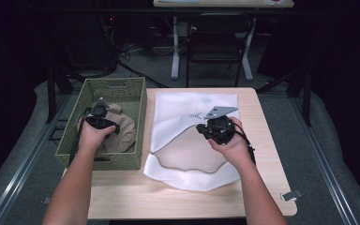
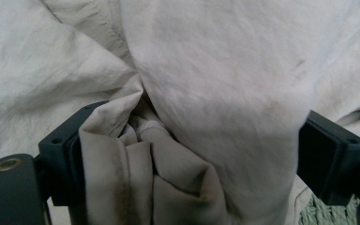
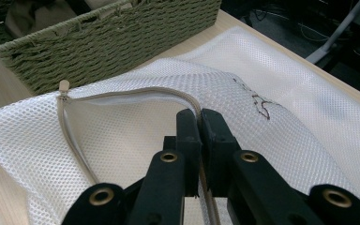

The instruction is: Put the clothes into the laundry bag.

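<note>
A beige cloth [image 1: 125,130] lies crumpled in a green woven basket [image 1: 138,96] at the table's left. My left gripper [image 1: 98,117] reaches down into that basket. In the left gripper view the cloth [image 2: 215,70] bulges loosely between the wide-set jaws of the left gripper [image 2: 192,140], which stands open. A white mesh bag [image 1: 187,105] with a beige zipper lies flat in the middle of the table. My right gripper [image 1: 215,129] is shut on the bag's zipper edge [image 3: 187,101] and lifts the mouth a little. The zipper pull [image 3: 64,86] rests near the basket [image 3: 122,33].
The basket sits against the table's left edge, close beside the bag. Bare wooden tabletop [image 1: 168,199] runs along the near side. A small metal clip [image 1: 291,195] lies at the near right corner. A chair [image 1: 218,37] and table legs stand beyond the far edge.
</note>
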Demonstrator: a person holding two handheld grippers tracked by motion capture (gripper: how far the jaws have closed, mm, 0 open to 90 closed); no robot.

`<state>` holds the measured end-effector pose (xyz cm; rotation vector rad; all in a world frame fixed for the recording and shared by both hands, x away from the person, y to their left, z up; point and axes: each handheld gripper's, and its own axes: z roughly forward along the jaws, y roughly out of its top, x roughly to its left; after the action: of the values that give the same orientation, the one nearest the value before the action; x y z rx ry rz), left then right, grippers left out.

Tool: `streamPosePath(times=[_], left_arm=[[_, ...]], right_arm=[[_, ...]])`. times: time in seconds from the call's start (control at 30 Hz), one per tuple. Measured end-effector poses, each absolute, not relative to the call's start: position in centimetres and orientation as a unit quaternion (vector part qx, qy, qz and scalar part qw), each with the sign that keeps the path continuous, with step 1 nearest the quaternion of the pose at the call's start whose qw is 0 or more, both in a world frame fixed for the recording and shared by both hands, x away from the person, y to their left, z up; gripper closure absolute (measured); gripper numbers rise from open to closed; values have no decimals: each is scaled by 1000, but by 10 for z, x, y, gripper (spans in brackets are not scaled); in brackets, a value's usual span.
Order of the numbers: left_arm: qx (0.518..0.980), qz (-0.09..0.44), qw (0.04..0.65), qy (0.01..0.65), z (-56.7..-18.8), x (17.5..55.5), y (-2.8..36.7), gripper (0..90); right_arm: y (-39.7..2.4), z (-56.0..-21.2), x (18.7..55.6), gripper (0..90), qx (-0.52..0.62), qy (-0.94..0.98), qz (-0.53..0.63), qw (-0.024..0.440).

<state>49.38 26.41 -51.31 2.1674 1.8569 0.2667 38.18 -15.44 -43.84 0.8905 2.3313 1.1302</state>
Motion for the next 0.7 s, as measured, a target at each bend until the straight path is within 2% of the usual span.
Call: streamPosePath(times=[0.47,0.7], left_arm=[[745,84,109,653,-525,498,266,44],[740,72,108,660,-527,499,267,32]], right_arm=[[-155,-439,382,862,319,833,405,199],[-155,-439,382,861,319,833,405,199]])
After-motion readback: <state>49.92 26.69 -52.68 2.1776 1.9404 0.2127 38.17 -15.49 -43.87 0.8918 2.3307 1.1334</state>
